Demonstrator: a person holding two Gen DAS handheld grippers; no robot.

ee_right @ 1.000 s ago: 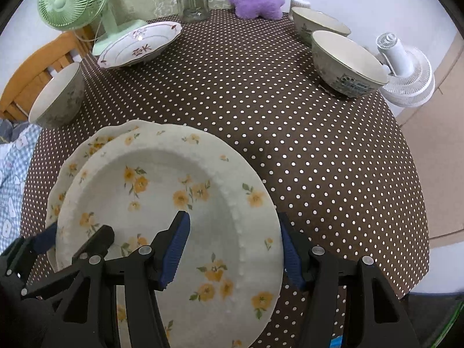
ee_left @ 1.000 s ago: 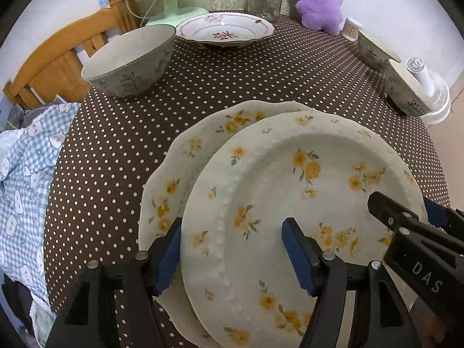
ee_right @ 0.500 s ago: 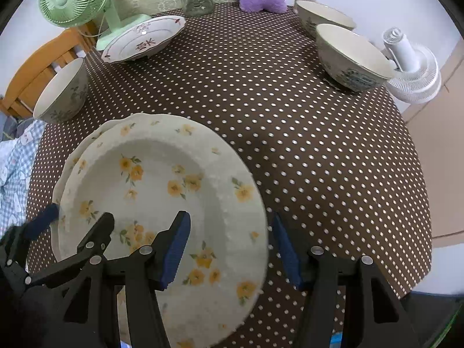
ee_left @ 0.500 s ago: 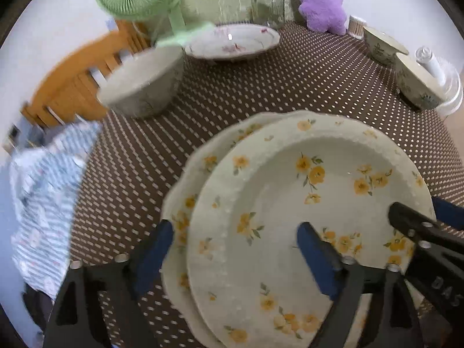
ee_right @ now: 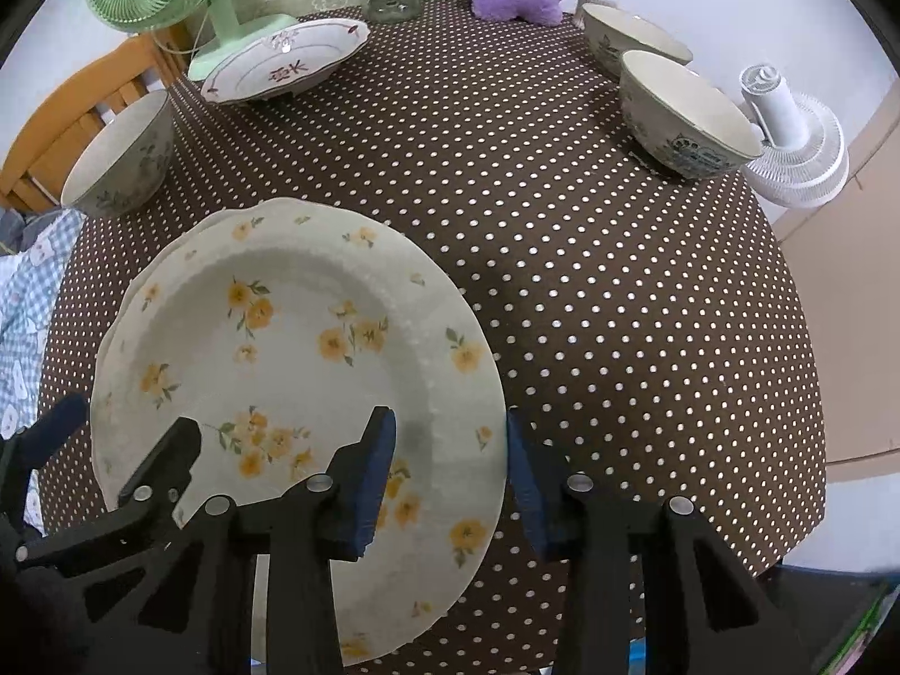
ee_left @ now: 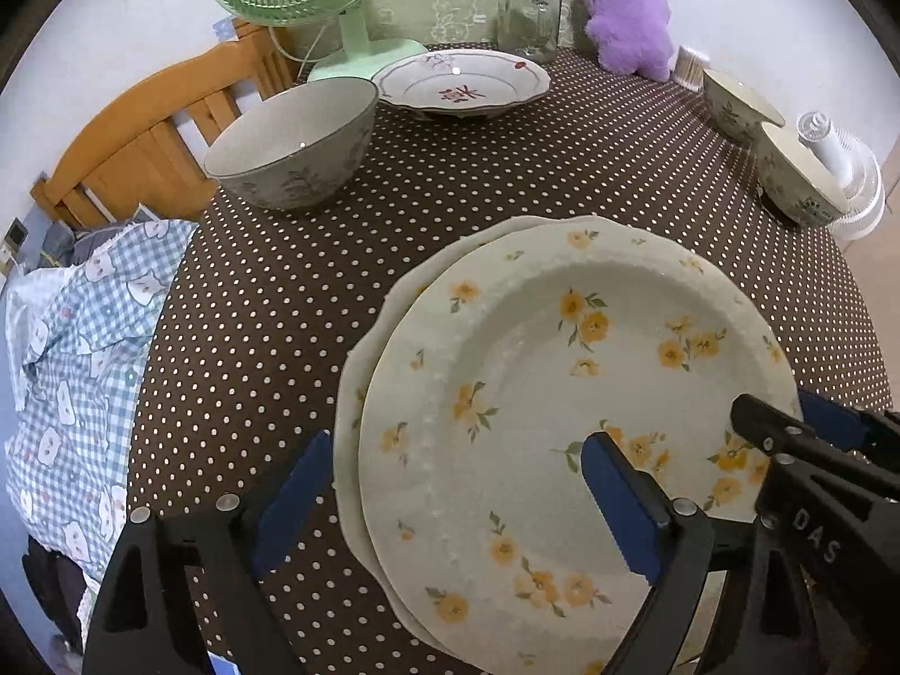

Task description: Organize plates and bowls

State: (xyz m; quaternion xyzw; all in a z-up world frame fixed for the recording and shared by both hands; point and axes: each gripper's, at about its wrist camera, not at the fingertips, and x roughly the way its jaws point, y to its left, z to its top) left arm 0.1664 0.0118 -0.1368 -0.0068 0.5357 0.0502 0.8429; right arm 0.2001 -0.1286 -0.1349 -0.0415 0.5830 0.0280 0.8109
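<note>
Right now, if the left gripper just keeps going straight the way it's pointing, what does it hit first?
Most likely the left rim of the top yellow-flowered plate, which lies between the open fingers of the left gripper; depth is hard to judge, so the outer finger may meet the polka-dot tablecloth.

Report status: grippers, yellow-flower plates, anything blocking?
Left gripper open, straddling both rims. Right gripper has been closing around top plate rim, no contact visible. Plates stacked, slightly offset. Nothing blocking.
</note>
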